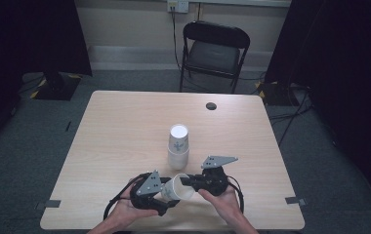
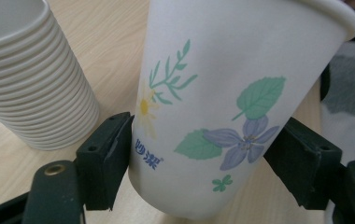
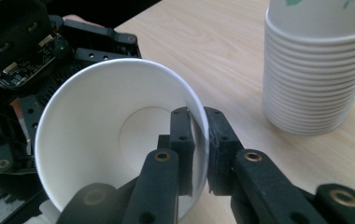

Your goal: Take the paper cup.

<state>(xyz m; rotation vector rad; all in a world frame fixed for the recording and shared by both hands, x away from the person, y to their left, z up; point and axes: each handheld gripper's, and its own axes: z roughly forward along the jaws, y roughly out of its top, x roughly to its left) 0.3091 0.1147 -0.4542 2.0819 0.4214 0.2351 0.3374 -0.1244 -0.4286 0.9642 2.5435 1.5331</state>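
Observation:
A single white paper cup [image 1: 177,188] printed with flowers and leaves lies on its side just above the table's near edge, held between both grippers. My left gripper [image 1: 165,193] is shut on the cup's lower body [image 2: 222,107], one jaw on each side of it. My right gripper [image 1: 186,181] is shut on the cup's rim [image 3: 199,112], with one jaw inside the mouth and one outside. A stack of upside-down paper cups [image 1: 178,146] stands at the table's middle, just beyond the grippers; the stack [image 2: 31,88] [image 3: 315,74] is near in both gripper views.
A black folding chair [image 1: 215,48] stands behind the far edge of the wooden table [image 1: 120,126]. A round dark grommet [image 1: 211,106] sits near the table's back. Dark curtains hang at both sides. The person's hands [image 1: 227,204] come in over the near edge.

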